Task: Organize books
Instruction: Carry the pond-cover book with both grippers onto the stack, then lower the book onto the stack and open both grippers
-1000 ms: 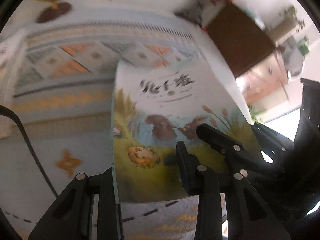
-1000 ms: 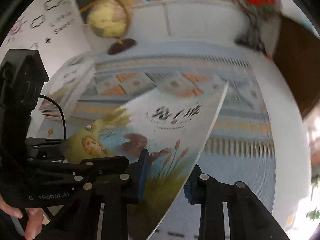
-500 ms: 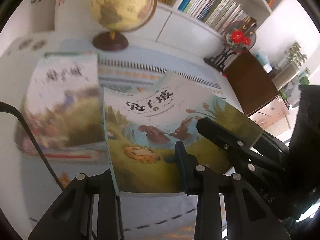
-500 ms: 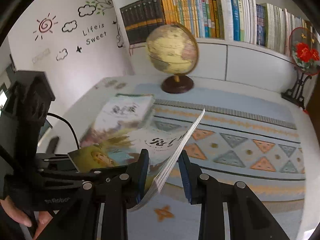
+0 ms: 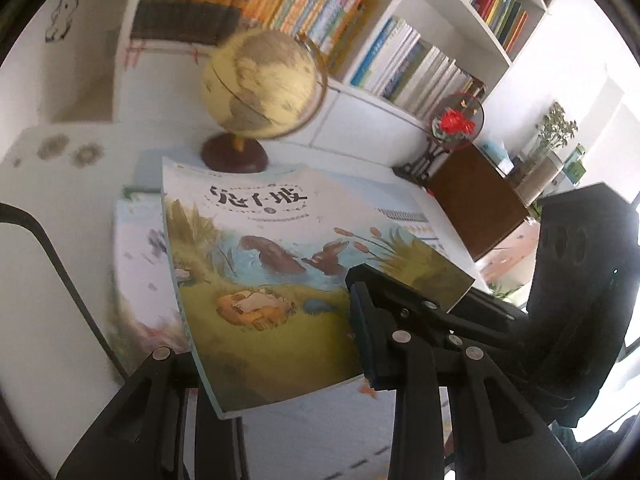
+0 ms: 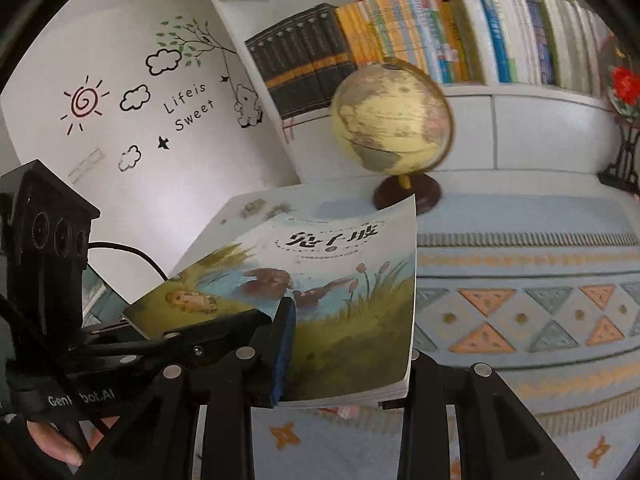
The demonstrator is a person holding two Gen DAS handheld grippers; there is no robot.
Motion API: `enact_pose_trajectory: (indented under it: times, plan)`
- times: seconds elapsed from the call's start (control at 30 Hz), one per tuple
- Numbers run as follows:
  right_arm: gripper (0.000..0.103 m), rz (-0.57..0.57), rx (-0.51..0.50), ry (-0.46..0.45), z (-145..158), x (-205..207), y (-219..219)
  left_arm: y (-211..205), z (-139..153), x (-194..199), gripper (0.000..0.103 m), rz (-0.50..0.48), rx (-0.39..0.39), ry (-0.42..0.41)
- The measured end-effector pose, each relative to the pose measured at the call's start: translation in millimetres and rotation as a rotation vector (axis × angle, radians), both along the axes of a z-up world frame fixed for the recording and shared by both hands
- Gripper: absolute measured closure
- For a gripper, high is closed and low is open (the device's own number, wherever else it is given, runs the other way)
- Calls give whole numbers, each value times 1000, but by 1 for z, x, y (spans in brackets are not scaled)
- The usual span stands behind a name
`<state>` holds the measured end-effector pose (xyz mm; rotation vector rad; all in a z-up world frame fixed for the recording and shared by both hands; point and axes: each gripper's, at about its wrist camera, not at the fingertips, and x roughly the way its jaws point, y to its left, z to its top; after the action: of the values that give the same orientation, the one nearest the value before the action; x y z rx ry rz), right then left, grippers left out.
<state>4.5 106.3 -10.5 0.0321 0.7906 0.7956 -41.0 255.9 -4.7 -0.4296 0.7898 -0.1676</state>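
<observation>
1. Two tongs hold one picture book point(image 5: 256, 280) in the air above the tabletop point(image 6: 520, 420).
2. Left tongs point(image 5: 280, 344) are clamped on its near left edge; right tongs point(image 6: 344, 356) are clamped on its near right edge.
3. A globe point(image 5: 260, 84) stands behind; another book point(image 5: 140, 260) lies beneath.

You read "Life is Sweet" on the wall point(image 6: 132, 152), "GenRobot.AI" partly hidden on the left gripper point(image 6: 276, 316), Chinese title characters on the picture book point(image 6: 320, 280).
</observation>
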Motion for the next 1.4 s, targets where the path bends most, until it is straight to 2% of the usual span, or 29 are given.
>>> enact_pose_trajectory:
  times: [0.13,0.3,0.57,0.77,0.87,0.97,1.07,1.13,1.23,1.4]
  plan:
    - [71,13,15,-41,10,1,29,23,8,2,73,9,10,-33]
    - [71,26,-17,-45,5,9,55,44,-8,10,73,5,-1,-29]
    - [71,16,-65,79,-44,27,72,56,-62,16,73,19,-58,28]
    - [71,17,-76,158,-72,30,76,57,-89,10,72,20,-38,68]
    - [71,18,-90,186,-81,27,77,63,-101,6,66,28,-66,114]
    - [71,14,-100,227,-90,27,78,70,-115,4,54,51,-78,173]
    - [71,3,-81,280,-100,31,76,77,-118,-2,52,70,-104,148]
    - [71,-15,-63,315,-105,34,73,79,-116,-3,44,79,-105,155]
    - [70,-37,-48,346,-108,36,70,81,-112,-6,38,104,-73,166]
    - [61,-37,-100,354,-103,31,67,95,-114,-23,37,171,-58,204]
